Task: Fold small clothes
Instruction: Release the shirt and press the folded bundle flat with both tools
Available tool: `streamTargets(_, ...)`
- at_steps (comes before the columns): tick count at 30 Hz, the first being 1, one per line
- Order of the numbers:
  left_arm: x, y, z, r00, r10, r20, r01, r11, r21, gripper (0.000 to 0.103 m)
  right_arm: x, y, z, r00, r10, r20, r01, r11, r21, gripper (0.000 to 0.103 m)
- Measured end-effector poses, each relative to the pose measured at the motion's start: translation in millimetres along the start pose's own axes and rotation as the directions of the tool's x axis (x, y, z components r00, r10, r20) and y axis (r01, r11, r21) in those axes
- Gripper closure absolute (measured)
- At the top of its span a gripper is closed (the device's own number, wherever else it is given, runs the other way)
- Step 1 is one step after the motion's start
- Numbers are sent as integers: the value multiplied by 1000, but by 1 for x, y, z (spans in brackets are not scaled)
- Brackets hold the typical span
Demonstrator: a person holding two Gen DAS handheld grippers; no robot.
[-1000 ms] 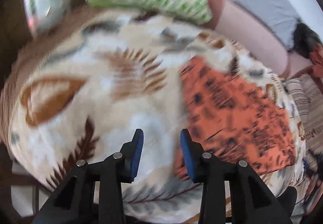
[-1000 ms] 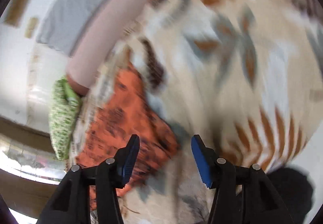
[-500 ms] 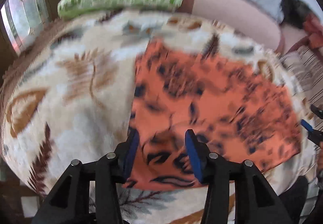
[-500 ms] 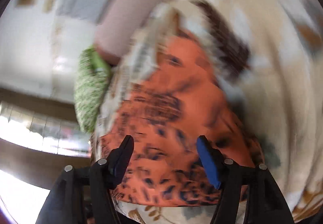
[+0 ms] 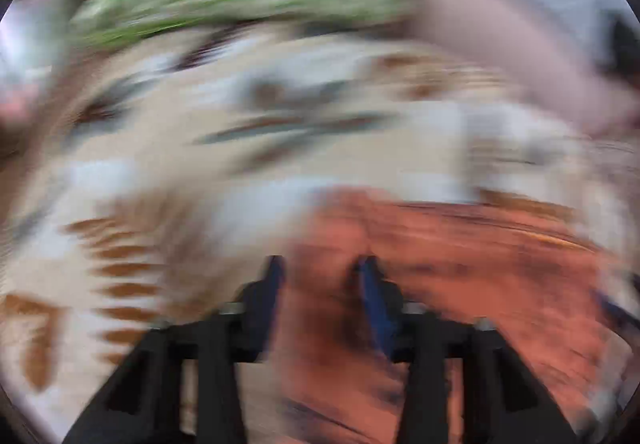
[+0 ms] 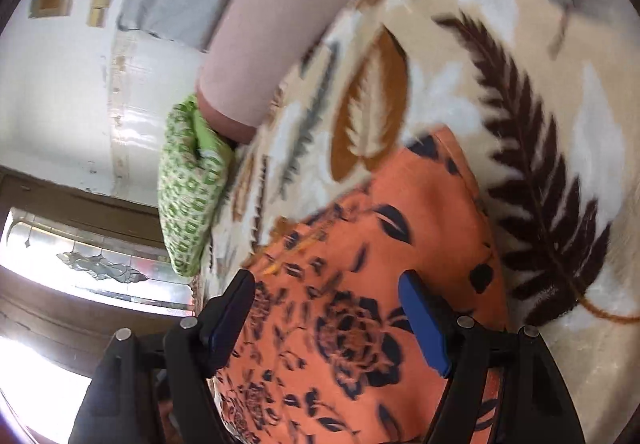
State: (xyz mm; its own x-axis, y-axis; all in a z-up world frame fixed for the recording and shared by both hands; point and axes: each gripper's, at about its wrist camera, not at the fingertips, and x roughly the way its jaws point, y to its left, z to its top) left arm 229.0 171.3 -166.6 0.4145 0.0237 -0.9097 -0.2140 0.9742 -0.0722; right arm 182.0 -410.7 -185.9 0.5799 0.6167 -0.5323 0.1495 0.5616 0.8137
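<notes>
So the orange floral garment (image 6: 360, 264) lies on the leaf-print blanket (image 6: 520, 44); right gripper (image 6: 328, 320) fingers opening above it, left gripper (image 5: 320, 284) fingers closing, grip unclear in the blur.

Both tongs now over orange garment (image 6: 360, 264); right tongs (image 6: 328, 308) opening

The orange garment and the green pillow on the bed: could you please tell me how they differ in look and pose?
The orange garment carries dark flower and leaf prints; the green pillow has a small green-and-white check. The garment lies flat and thin on the leaf-patterned blanket; the pillow is plump and sits at the blanket's far edge. The garment lies under the right gripper, whose jaws are opening; the pillow is well clear of it. Both are soft fabric items.
</notes>
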Motion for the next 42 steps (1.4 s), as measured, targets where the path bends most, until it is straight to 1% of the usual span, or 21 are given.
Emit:
streamTargets(1,5,11,0,1000,-28,-10,28,998,-53,54,-2,-7,-1,1000,20,9,-20,1000,13,26)
streamTargets(3,1,29,-7,998,-58,18,60,988,-145,52,-3,-9,-2,999,37,19,-38,999,18,26)
streamTargets(6,-22,20,-13,994,59,95,-50,994,-97,52,-4,-10,0,1000,27,0,-27,1000,-6,26)
streamTargets(9,-46,9,-12,984,-23,175,35,997,-69,52,-4,0,-1,1000,27,5,-27,1000,-3,26)
streamTargets(11,-53,-8,-12,978,-36,207,36,999,8,52,-2,13,-3,998,64,8,-64,998,-24,26)
streamTargets(13,-41,-23,-10,984,-2,178,-12,997,80,50,2,21,-1,995,104,-1,-104,994,-45,26)
streamTargets(14,-25,-24,-7,990,53,127,-64,994,85,50,4,21,2,993,117,3,-117,992,-41,26)
streamTargets(15,1,-20,-8,992,121,41,-124,989,84,46,7,19,7,991,131,9,-131,991,-29,24)
streamTargets(16,8,-17,-9,993,114,29,-116,991,69,39,13,12,15,991,132,15,-132,991,-17,22)
streamTargets(18,-6,-10,-10,991,116,65,-117,993,19,36,17,-16,29,997,9,74,-17,995,102,23)
streamTargets(19,-17,-10,-10,990,110,88,-112,994,15,36,11,-28,30,991,87,105,-106,975,196,23)
streamTargets(21,-42,-9,-14,986,82,149,-86,996,26,36,-2,-18,27,983,136,126,-155,976,153,23)
streamTargets(26,-98,-5,-59,978,-53,203,37,996,83,35,-42,4,-18,979,167,118,-176,982,67,23)
streamTargets(31,-123,-18,-123,962,-165,216,136,980,142,21,-67,17,-91,965,251,74,-254,967,23,19)
streamTargets(32,-118,-22,-135,968,-150,202,117,980,163,21,-63,11,-102,964,258,58,-260,965,34,14)
streamTargets(34,-82,-24,-148,997,-15,82,2,986,166,21,-54,-20,-108,994,89,65,-92,994,58,14)
streamTargets(35,-64,-17,-154,1000,-3,2,2,990,138,21,-52,-38,-110,996,44,83,-54,992,118,22)
streamTargets(36,-69,-10,-154,999,-33,27,30,995,99,21,-60,-55,-115,987,102,127,-129,966,225,29)
streamTargets(37,-78,-5,-153,998,-34,45,31,997,70,21,-67,-53,-117,981,125,146,-157,959,237,29)
streamTargets(39,-99,-2,-151,992,-40,122,32,998,62,21,-90,-28,-126,977,125,172,-149,979,138,24)
streamTargets(42,-109,-7,-147,988,-33,149,20,996,87,21,-94,3,-139,958,256,130,-269,959,92,13)
